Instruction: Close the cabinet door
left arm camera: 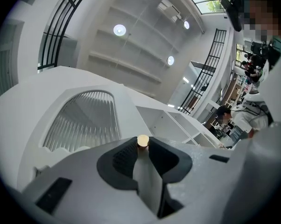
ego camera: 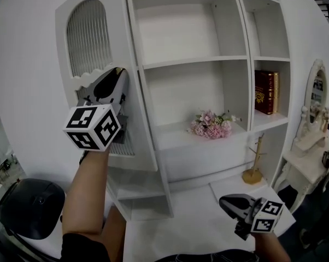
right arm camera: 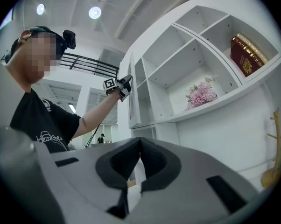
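We hold the left gripper point(ego camera: 119, 71) up high at the white cabinet door point(ego camera: 36, 86), the one with the arched, ribbed window. Its two fingers are squeezed tight on a small round tan knob point(left arm camera: 143, 140) on that door. In the left gripper view, the knob sits pinched right between the black pads point(left arm camera: 123, 158). The door stands open. It swings out from the left side of the tall white shelf cabinet point(ego camera: 241, 59), above the left end of the white table point(ego camera: 175, 231) under the cabinet. Inside the cabinet, a bunch of pink flowers point(ego camera: 211, 125) lies on the middle shelf. A dark red book point(ego camera: 265, 91) stands upright on a shelf in the narrow part to the right. A little gold stand point(ego camera: 253, 171) sits near the far right corner of the table. We hold the right gripper point(ego camera: 223, 202) down low, over the near right corner of the table and well apart from the door. Its fingers are pressed together and there is nothing between them. A round black thing point(ego camera: 30, 209) sits past the near left corner of the table. A white dressing table with an oval mirror point(ego camera: 316, 94) stands beyond the right edge. The right gripper view shows our bare arm point(right arm camera: 96, 113) stretched up to the door's edge.
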Tool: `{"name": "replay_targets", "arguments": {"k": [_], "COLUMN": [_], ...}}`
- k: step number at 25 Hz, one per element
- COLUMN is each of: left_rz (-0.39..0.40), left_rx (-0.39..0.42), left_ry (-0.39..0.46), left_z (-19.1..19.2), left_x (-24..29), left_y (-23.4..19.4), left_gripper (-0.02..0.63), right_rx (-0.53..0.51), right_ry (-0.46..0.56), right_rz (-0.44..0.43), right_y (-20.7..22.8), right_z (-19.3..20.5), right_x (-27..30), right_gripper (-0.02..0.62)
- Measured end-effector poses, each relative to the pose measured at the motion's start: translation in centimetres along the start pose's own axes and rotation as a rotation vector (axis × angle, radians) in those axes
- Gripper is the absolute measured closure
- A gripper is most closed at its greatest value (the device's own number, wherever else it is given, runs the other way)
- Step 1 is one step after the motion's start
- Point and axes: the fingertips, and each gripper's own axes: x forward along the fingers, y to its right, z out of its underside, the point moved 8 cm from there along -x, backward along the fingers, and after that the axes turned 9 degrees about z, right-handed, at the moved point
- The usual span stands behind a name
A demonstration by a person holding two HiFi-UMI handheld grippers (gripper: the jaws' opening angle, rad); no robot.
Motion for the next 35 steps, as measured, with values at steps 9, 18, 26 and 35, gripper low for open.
{"name": "replay_targets", "arguments": {"k": [9,18,26,35], "left_rz": [-0.032,-0.08,-0.128,-0.155], "left_rx": [0.041,0.085,0.095,0.135], "left_ry": [-0.043,-0.088,-0.111,-0.126], "left_z": [1.5,3.3,4.9,5.3], "left_x": [2.1,4.1,5.6,6.0], "left_y": [-0.5,-0.9,-1.6,-1.7], "left_gripper": [0.528,0.528,0.528,0.528], "right_rx": [0.008,0.023,0.045,0.077], "right_ry": [-0.006,-0.002,-0.01,-0.011], "right_rz": [0.007,0.015,0.017,-0.029], "right_y": [1.5,3.2,4.6,5.7], "right_z": [0.0,0.3,0.9,2.3], "right_x": [-0.8,-1.7,-1.7,0.0], "right_gripper": [0.589,0.588,0.588,0.589]}}
